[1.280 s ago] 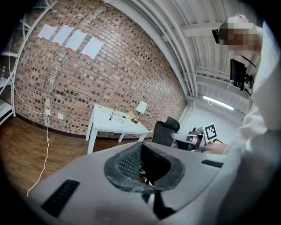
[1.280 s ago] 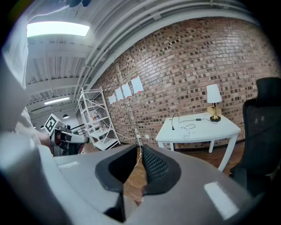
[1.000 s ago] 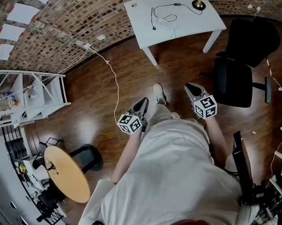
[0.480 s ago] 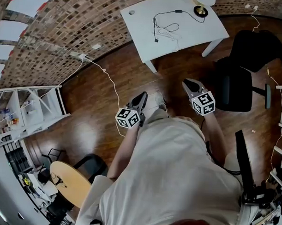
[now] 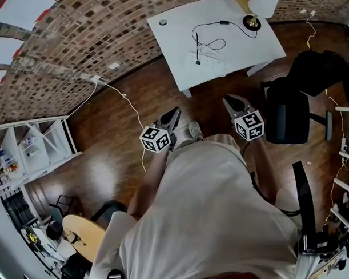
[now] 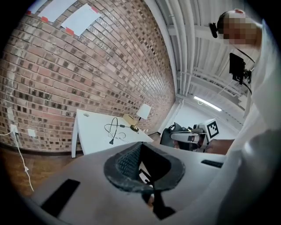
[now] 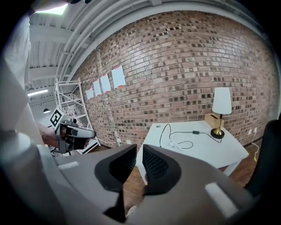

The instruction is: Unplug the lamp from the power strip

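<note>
The table [image 5: 178, 44] sits lower in the head view and closer to both claws than a second ago, as the person walks toward it across the wood floor [image 5: 117, 145], and the shelf [image 5: 37, 143] slips toward the left edge. The left claw [image 5: 175, 111] and right claw [image 5: 226, 99] ride side by side in front of the body, pointing ahead and a little down, spaced much as before. The left claw's jaws meet at their tips with nothing between them. The right claw's pads stand a bare sliver apart, also empty. The lamp [image 5: 251, 21] stands on the table's far right corner, ahead and to the right of the right claw. Its black cord [image 5: 224, 22] runs left from the base and loops back to the power strip [image 5: 214, 60], a pale bar lying mid-table, straight beyond both sets of tips and still well apart from them. From here it cannot be told how the plug sits in the strip. The shrinking gap suggests the approach is under way and the unplugging itself has not begun, with nothing on the table touched. Both claws will likely have to open before one can steady the strip while the other takes the plug. A black chair [image 5: 287, 114] stands just to the right of the right claw, near the table's corner, and could crowd that side.
</note>
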Demonstrator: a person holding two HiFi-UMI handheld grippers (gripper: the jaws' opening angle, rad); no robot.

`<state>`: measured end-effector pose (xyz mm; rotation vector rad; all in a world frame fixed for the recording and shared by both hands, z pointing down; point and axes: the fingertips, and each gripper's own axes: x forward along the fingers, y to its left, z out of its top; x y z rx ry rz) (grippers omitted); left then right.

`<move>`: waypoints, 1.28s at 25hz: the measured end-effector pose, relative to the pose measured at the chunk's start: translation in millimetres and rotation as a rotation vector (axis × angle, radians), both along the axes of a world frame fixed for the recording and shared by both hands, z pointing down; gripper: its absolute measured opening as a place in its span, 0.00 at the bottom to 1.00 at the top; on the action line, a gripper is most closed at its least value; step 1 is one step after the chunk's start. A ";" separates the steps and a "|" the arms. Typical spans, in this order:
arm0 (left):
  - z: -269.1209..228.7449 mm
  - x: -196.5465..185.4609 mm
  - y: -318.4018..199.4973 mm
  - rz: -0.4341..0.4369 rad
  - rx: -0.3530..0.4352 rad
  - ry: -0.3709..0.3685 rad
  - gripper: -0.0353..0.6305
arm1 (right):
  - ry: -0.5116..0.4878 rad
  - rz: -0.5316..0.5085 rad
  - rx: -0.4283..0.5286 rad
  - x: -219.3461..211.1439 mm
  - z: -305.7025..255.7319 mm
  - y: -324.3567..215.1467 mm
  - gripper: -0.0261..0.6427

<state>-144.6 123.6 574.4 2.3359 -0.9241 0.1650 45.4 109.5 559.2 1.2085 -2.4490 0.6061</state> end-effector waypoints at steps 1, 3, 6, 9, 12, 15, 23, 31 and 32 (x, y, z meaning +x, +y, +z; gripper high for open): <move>2.7 -2.5 -8.3 0.007 0.002 0.000 0.06 | 0.004 0.006 0.003 -2.0 0.5 -6.7 0.08; 8.2 -7.3 -24.2 0.017 0.003 -0.003 0.06 | 0.008 0.017 0.007 -5.7 0.5 -19.0 0.08; 10.6 -9.5 -38.9 0.026 -0.004 0.001 0.06 | 0.010 0.033 0.004 -6.8 0.3 -30.4 0.09; 9.9 -4.6 -48.7 0.041 -0.006 0.008 0.06 | 0.015 0.049 0.000 -0.8 0.6 -42.2 0.09; 16.6 -2.2 -56.9 0.046 -0.020 0.000 0.06 | 0.014 0.050 -0.002 1.2 2.5 -54.3 0.09; 23.4 -1.1 -61.0 0.032 -0.037 -0.008 0.06 | 0.008 0.037 -0.018 2.7 10.3 -62.9 0.09; 39.7 -10.5 -94.0 -0.091 -0.084 -0.039 0.06 | 0.003 -0.085 -0.052 -4.6 31.5 -122.7 0.09; 41.5 5.4 -148.8 -0.183 -0.128 -0.068 0.06 | 0.011 -0.232 -0.076 -7.7 37.6 -201.6 0.10; 43.1 7.6 -154.8 -0.191 -0.135 -0.074 0.06 | 0.014 -0.250 -0.077 -7.9 39.2 -209.9 0.10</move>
